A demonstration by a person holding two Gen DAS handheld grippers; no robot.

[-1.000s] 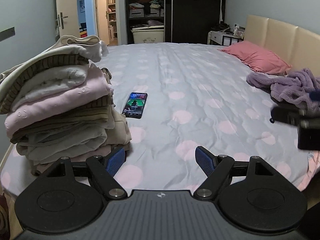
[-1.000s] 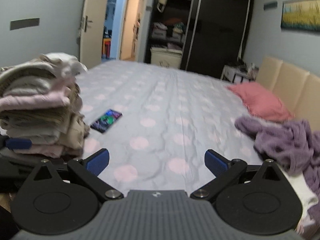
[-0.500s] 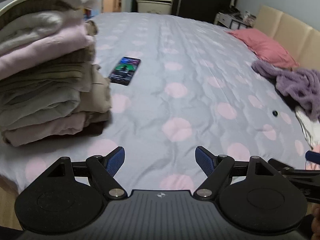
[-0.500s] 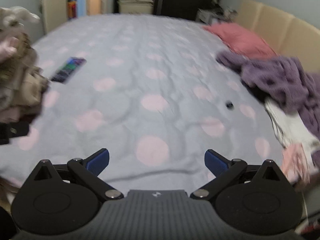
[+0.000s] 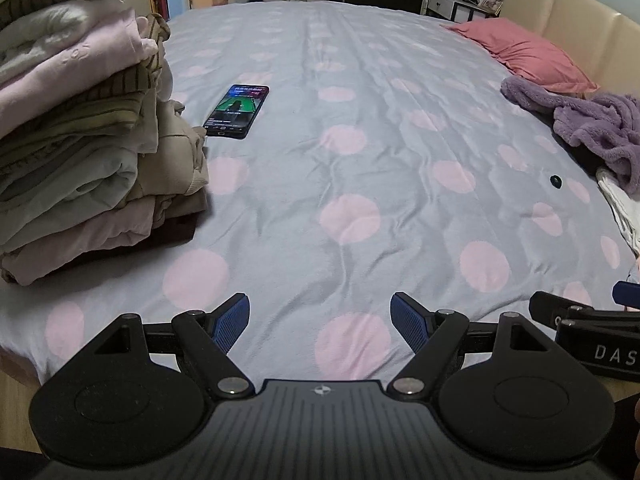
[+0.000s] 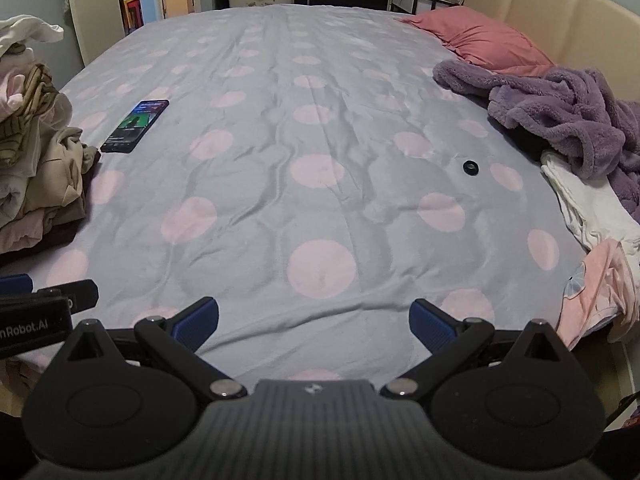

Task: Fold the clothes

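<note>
From the left wrist, the left tongs [image 5: 320, 322] gape wide and empty over the bed's near edge [image 5: 24, 354]; the folded stack [image 5: 80, 136] rises ahead to their left, a phone [image 5: 237, 111] just beyond it, open dotted cover between. From the right wrist, the right tongs [image 6: 314, 322] likewise stand wide with nothing held; the unfolded clothes [image 6: 568, 128] sprawl ahead-right to the bed's right edge, a small black ring [image 6: 471, 167] lying short of them.

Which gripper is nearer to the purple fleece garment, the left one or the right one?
Right. The right gripper has the purple fleece garment ahead on its right side; the left gripper sits farther off, with the right gripper between.
</note>
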